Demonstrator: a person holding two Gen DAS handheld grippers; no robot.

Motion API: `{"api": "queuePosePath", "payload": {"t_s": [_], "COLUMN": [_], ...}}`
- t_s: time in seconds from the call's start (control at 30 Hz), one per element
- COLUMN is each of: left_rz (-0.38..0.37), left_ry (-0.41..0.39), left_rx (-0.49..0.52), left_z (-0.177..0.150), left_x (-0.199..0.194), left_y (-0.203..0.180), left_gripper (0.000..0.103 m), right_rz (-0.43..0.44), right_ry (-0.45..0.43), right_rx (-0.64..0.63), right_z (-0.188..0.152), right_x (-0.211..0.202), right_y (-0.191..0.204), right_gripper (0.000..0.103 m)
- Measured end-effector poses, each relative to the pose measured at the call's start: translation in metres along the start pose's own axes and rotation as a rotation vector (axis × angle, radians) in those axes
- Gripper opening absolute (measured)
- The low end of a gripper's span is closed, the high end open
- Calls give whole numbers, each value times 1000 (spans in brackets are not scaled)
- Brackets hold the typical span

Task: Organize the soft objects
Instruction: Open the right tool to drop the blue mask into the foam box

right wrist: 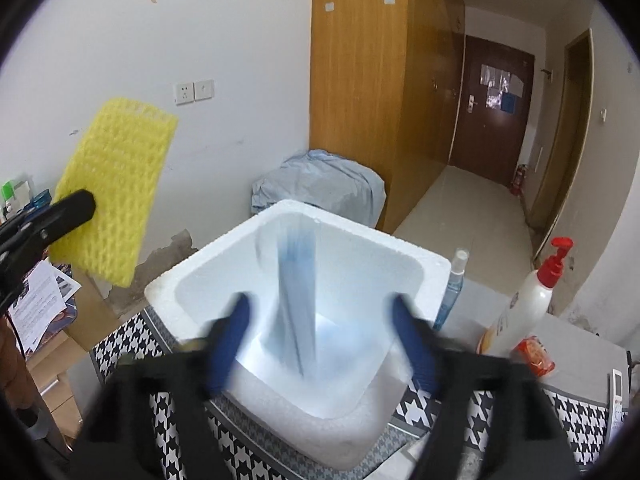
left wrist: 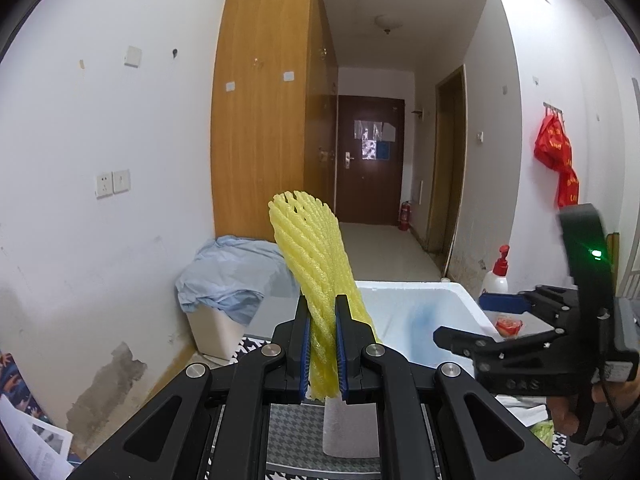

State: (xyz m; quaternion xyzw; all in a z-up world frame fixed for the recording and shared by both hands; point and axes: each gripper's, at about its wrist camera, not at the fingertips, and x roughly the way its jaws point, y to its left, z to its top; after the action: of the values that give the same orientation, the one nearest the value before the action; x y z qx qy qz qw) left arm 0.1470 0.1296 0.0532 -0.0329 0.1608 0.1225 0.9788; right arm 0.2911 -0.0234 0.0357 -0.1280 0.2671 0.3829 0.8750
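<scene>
left wrist: yellow foam net (left wrist: 316,276) is pinched upright by the left gripper (left wrist: 323,354), its bottom end cut off behind the jaws | right wrist: right gripper (right wrist: 320,344) is spread wide over the white foam box (right wrist: 224,264), fingers smeared by blur; something bluish inside can't be made out

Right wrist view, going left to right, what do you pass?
Left tool gripping yellow foam net → white foam box → blue spray bottle → white pump bottle.

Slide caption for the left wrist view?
Left gripper clamps yellow foam net upright beside the white foam box.
</scene>
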Motion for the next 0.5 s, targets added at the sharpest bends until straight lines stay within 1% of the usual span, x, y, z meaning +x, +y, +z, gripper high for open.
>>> {"api": "queuePosePath", "payload": {"t_s": [0.17,0.5], "left_rz": [-10,-47], "left_ry": [5,6], "left_rx": [8,19], "left_z": [1,4], "left_x": [5,10], "left_y": [-4,-14], "left_gripper": [11,11], "right_rz": [5,-29], "right_ry": [-11,-45], "right_rx": [6,31], "right_z": [-1,-4], "right_x": [-9,-27], "right_y": [-2,-13], "right_gripper": [82,84]}}
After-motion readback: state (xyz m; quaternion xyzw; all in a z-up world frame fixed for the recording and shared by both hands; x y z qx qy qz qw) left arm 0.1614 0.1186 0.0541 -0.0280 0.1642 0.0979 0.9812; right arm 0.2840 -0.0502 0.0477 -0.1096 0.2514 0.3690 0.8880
